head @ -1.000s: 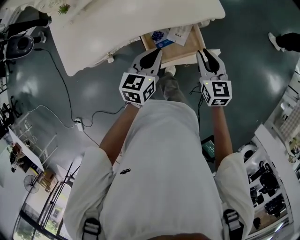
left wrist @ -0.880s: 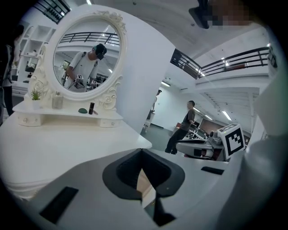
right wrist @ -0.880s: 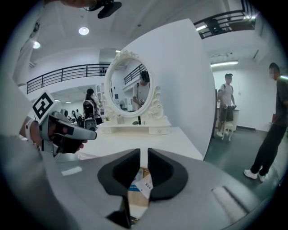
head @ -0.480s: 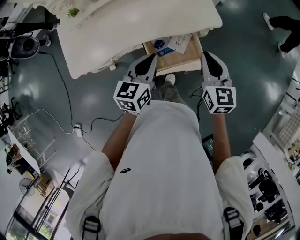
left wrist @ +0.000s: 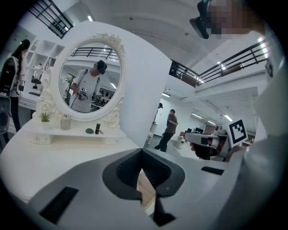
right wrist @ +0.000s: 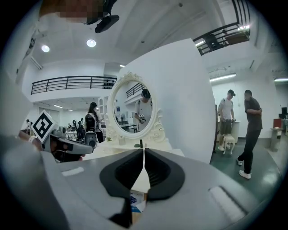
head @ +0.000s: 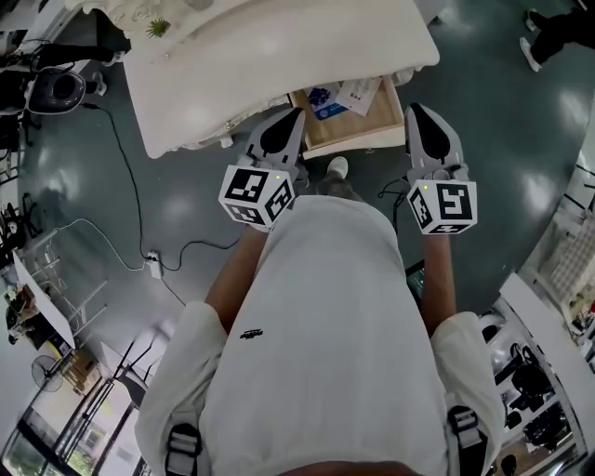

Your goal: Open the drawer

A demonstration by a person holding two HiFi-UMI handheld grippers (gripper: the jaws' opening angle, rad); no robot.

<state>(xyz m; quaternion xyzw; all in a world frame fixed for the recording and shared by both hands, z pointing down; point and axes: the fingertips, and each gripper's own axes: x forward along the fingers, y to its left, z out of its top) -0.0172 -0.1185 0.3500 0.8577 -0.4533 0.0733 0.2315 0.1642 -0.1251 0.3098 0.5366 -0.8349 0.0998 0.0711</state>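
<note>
Holding left gripper (head: 296, 116) and right gripper (head: 417, 112) pressed together and empty, the right having just closed on nothing; hovering either side of the drawer (head: 363, 121), standing open under the white dressing table (head: 279, 56).

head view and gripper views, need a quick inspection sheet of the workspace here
surface: white table with a mirror at its back.
job's things: drawer stands pulled open under the table edge.
clutter: papers and a blue pack in the drawer; small plant on the table.
grippers: left gripper shut, empty; right gripper jaws have just been closing, now shut, nothing between them.
cables: black cable across the floor, left of the person.
surroundings: people standing off to the right.
</note>
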